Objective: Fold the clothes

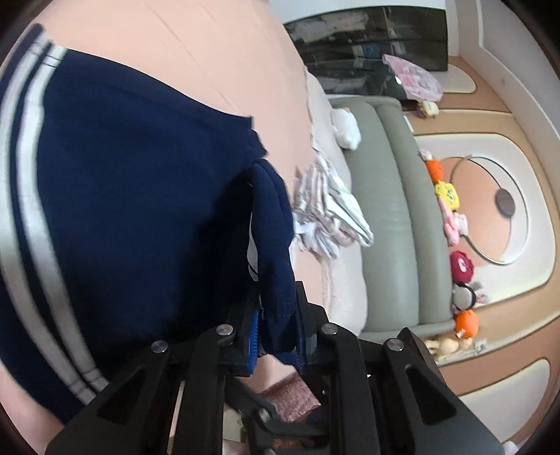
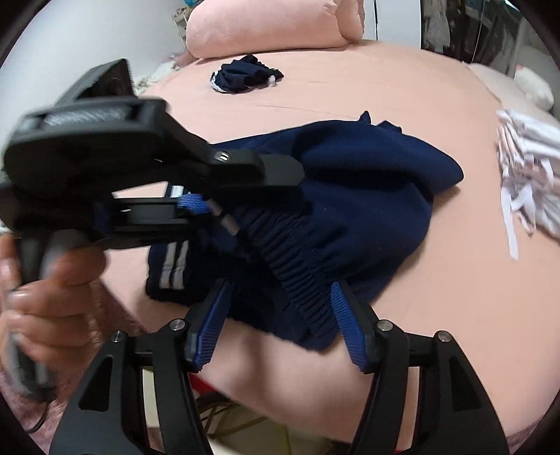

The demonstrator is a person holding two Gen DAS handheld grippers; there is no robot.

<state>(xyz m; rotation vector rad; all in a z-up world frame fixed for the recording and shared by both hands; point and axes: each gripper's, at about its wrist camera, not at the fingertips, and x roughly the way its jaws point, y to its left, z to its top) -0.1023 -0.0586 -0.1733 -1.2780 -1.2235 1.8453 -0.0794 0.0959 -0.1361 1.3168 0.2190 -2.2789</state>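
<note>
— What sat nearest the lens?

— In the right wrist view, the right hand-held gripper (image 2: 280, 322), low in the frame, its blue pads (image 2: 210, 323) spread apart with the ribbed waistband of the navy garment (image 2: 350, 196) lying between them, gripped by neither. In the left wrist view, the left hand-held gripper (image 1: 276, 315) stood at bottom centre, clamped on a bunched fold of that same navy garment (image 1: 122, 192).

— And where was the garment?

— Spread over the pink bed (image 2: 385, 87), mid-frame, white side stripes at its left edge. It was rumpled and partly doubled over; whether that was a fold half made or a heap being opened out, the views did not settle.

— What could have gone wrong?

— The left pinch took only a thick wad near the edge, so it might have slipped out under a pull. The right pads, if brought together crookedly, might have caught just one layer of the waistband, dragging the fold askew. The left tool also crossed close before the right one, upper left, so they might have knocked together.

— The count?

— Two grippers. One hand (image 2: 45, 280) visible, lower left. One navy garment being handled, one dark crumpled piece (image 2: 245, 77) near the top, one pale striped heap (image 2: 525, 168) at the right edge, one pink pillow (image 2: 266, 28) at the top.
</note>
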